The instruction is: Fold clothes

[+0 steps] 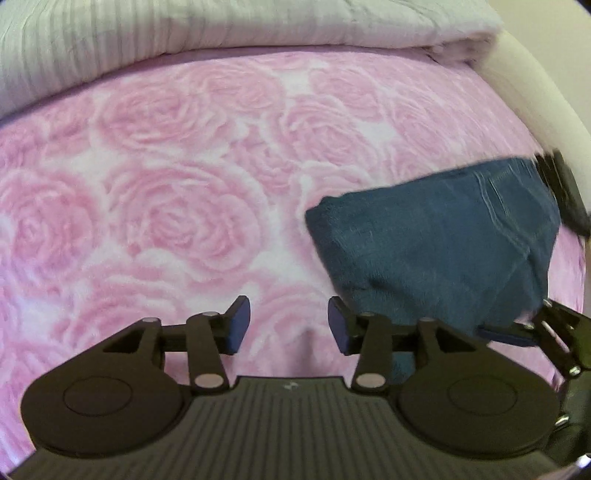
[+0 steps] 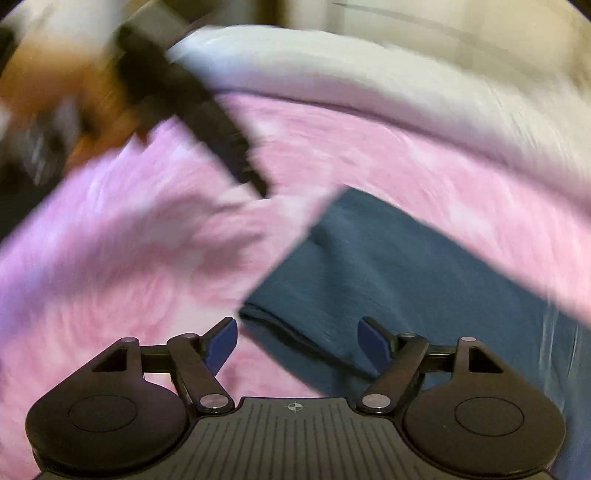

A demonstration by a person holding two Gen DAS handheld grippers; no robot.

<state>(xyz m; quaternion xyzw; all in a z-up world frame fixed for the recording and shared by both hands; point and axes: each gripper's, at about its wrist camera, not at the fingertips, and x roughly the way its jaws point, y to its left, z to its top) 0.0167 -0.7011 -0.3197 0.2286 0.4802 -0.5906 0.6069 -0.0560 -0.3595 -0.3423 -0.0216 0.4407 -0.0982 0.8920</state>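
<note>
Right wrist view is badly motion-smeared: the left gripper (image 2: 255, 181) is only a dark streak at upper left with an orange-brown blur beside it that can't be identified, and the folded blue garment (image 2: 388, 280) runs off the right and bottom edges. In the left wrist view the garment (image 1: 436, 236) is a thick teal-blue folded bundle with visible seam stitching, lying on the pink rose-pattern blanket (image 1: 177, 206) at right, below the white striped duvet (image 1: 221, 33), partly behind the right gripper (image 1: 554, 332). Both tongs released, nothing between the blue pads: left gripper (image 1: 289, 325) over bare blanket (image 2: 129, 258), right gripper (image 2: 297, 345) wide apart at the garment's near corner.
</note>
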